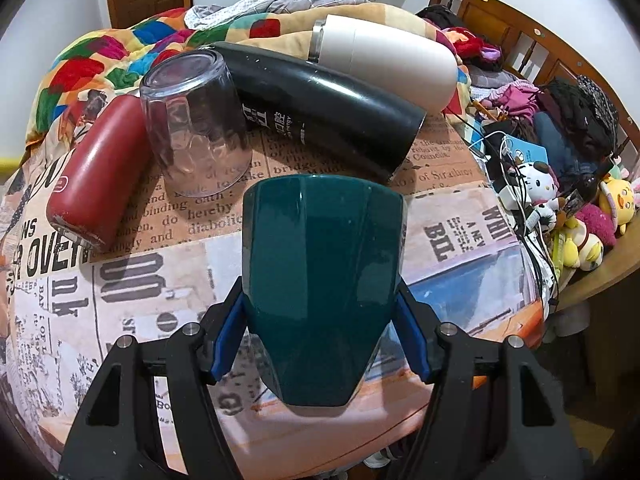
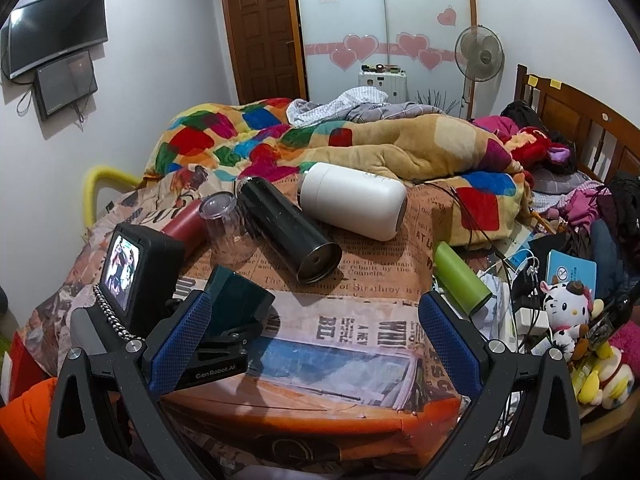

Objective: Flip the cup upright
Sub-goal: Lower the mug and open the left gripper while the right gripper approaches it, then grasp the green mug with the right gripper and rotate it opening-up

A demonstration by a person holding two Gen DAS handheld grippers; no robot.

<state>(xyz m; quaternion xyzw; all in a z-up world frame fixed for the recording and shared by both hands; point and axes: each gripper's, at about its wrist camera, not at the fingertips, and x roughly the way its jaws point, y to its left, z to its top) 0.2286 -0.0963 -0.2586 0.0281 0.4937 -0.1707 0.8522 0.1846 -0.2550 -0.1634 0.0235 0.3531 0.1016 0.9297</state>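
Teal cup [image 1: 322, 280] sits mouth-down btwn the left tongs [image 1: 322, 340], blue pads [image 1: 228, 340] pressed on both its sides, so left tongs are clamped on the cup; it stands at 6 o'clock on the tabletop [image 1: 460, 248], which is covered w/ newspaper-print cloth. In right wrist view the same cup [image 2: 236, 300] shows at 9 o'clock, gripped by the other tool. Right tongs [image 2: 316, 344] are spread wide w/ nothing btwn the pads, hovering over the tabletop's near edge. Beyond the cup: clear glass [image 1: 196, 124] upside down at 11 o'clock, red bottle [image 1: 96, 172] lying at 10 o'clock just beside the glass, black flask [image 1: 320, 108] on its side at 12 o'clock, white flask [image 1: 384, 60] lying behind it at 1 o'clock, touching it. Green bottle [image 2: 460, 276] lies at 3 o'clock off the tabletop's right edge in right view, near a pile of plush toys [image 2: 568, 316]. Patchwork blanket [image 2: 240, 136] heaped at the back.
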